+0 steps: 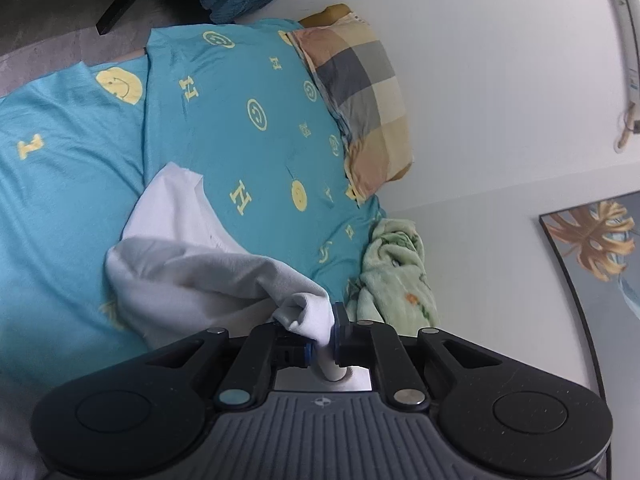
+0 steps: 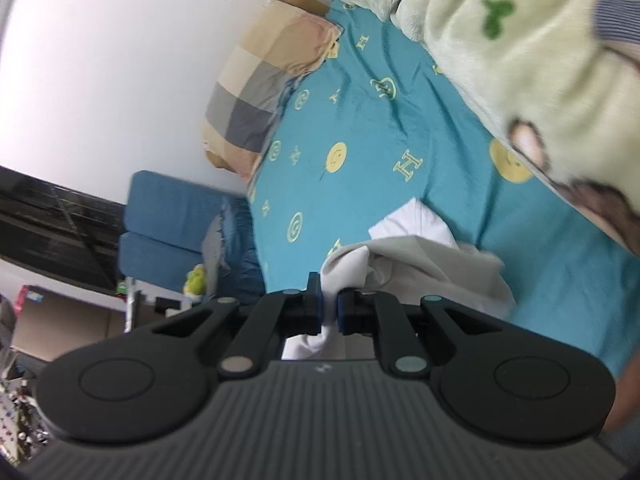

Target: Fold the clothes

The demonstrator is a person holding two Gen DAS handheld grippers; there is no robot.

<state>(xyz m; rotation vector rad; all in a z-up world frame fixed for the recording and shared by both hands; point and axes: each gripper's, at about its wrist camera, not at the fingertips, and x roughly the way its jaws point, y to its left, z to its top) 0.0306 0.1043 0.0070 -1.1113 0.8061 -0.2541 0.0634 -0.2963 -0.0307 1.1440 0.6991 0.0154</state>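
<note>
The left gripper (image 1: 325, 334) was pinched tight on a bunched-up bit of the white garment (image 1: 188, 264), with a little tail of cloth poking out behind its blue pads (image 1: 339, 316). The right gripper (image 2: 329, 308) was pinched the same way on another bit of the white garment (image 2: 420, 268), and some cloth hung down behind its pads too. Each one seemed to hold a different part of the edge, most likely so the cloth could be pulled out wide and shaken flat before any fold was made. The garment was partly lifted near the grippers, and the rest of it lay in a soft, crumpled heap on the blue bedsheet (image 1: 240, 120) with the yellow smiley faces and letters. It was too bunched up to say what kind of garment it was (a shirt, maybe). The bed made a good big flat place for folding. A checked pillow (image 1: 356, 92) sat at the far end of the bed by the white wall (image 1: 500, 80), well away from the garment. A fluffy green blanket (image 1: 396, 272) was pushed to the side of the bed, near the cloth but not on it, probably to leave room. No neat fold showed yet, so the job looked like it was just starting.
</note>
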